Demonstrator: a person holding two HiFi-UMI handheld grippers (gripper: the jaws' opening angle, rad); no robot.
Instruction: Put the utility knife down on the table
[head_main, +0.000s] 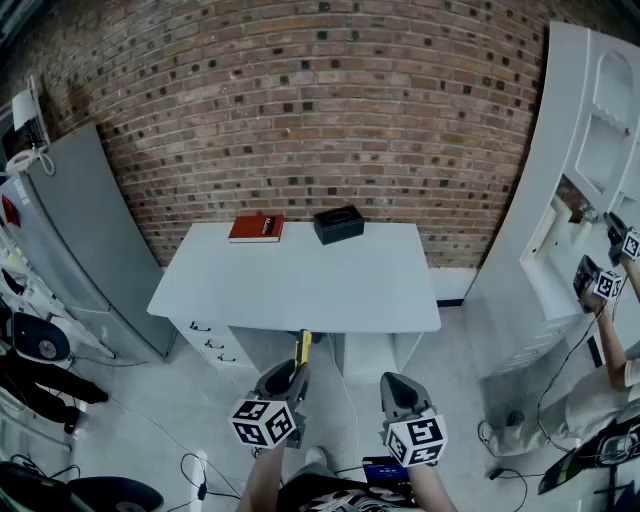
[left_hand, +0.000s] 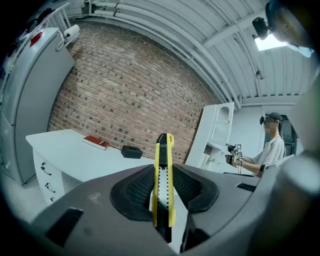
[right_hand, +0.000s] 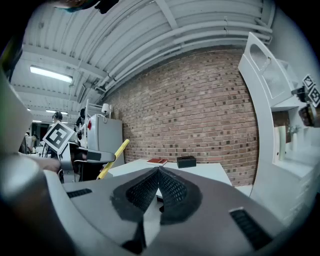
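Observation:
A yellow and black utility knife (left_hand: 163, 180) stands upright between the jaws of my left gripper (left_hand: 162, 192), which is shut on it. In the head view the knife (head_main: 302, 348) pokes out of the left gripper (head_main: 289, 376), just short of the white table's (head_main: 300, 285) near edge. From the right gripper view the knife (right_hand: 114, 157) shows as a yellow bar at the left. My right gripper (right_hand: 158, 186) is shut with nothing in it, its pads touching. It hangs beside the left one (head_main: 395, 388), below the table edge.
A red book (head_main: 256, 228) and a black box (head_main: 338, 224) lie at the table's far edge by the brick wall. A grey cabinet (head_main: 70, 240) stands left, a white shelf unit (head_main: 580, 180) right. Another person (head_main: 610, 300) with grippers stands at the shelf.

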